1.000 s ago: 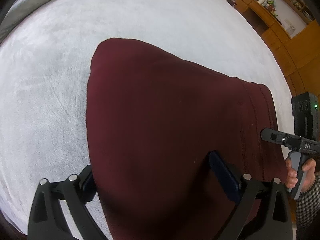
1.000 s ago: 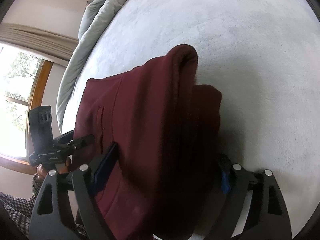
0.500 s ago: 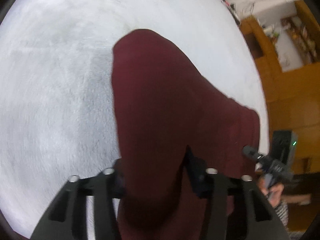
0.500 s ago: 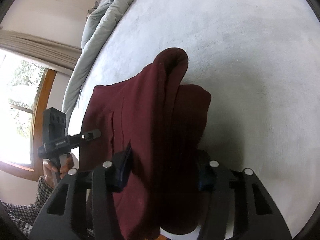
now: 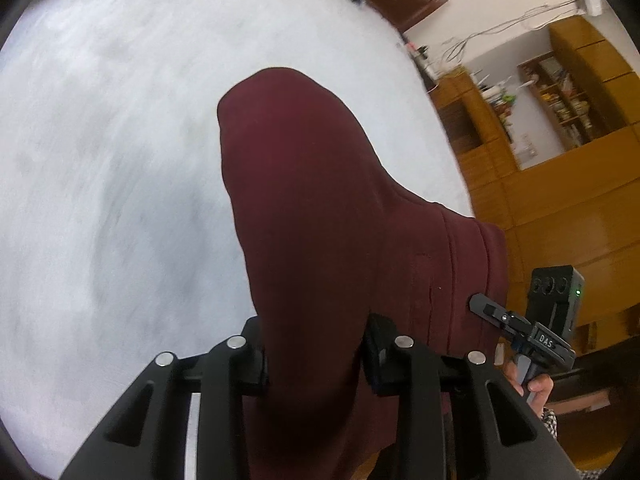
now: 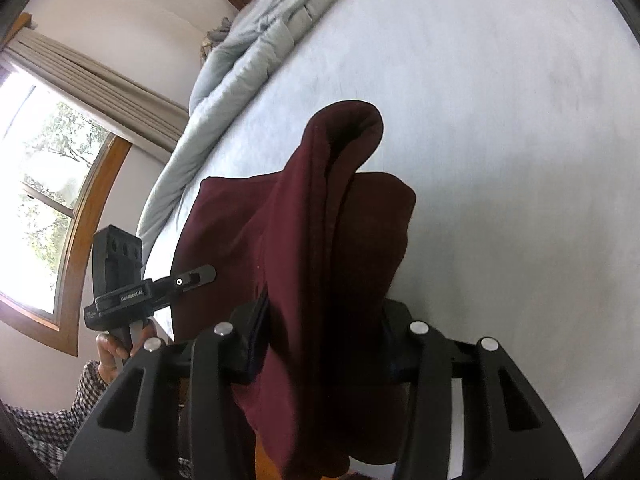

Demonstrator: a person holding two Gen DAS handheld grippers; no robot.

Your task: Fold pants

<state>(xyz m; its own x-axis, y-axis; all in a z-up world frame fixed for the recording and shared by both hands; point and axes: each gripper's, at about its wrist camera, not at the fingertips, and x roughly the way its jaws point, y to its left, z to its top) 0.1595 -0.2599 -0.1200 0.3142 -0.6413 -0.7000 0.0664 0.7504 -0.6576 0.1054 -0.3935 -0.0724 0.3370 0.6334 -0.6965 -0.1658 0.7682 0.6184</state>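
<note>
The dark maroon pants [image 5: 320, 208] are folded into a thick bundle and lifted off the white bed [image 5: 100, 160]. My left gripper [image 5: 316, 360] is shut on one side of the bundle, cloth bulging between its fingers. My right gripper [image 6: 324, 340] is shut on the other side of the pants [image 6: 320, 240], near the waistband seams. Each gripper shows in the other's view: the right one [image 5: 520, 328] at the lower right, the left one [image 6: 152, 284] at the left. The pants hang between them above the bed's near edge.
A rumpled grey duvet [image 6: 248, 48] lies along the far side of the bed [image 6: 500, 120]. Wooden cabinets and shelves [image 5: 560, 140] stand to the right of the bed. A window with a curtain [image 6: 52, 168] is at the left.
Both grippers have closed on the pants and lifted them; the bundle has risen off the bed and narrowed between the fingers, and both views have tilted up toward the room.
</note>
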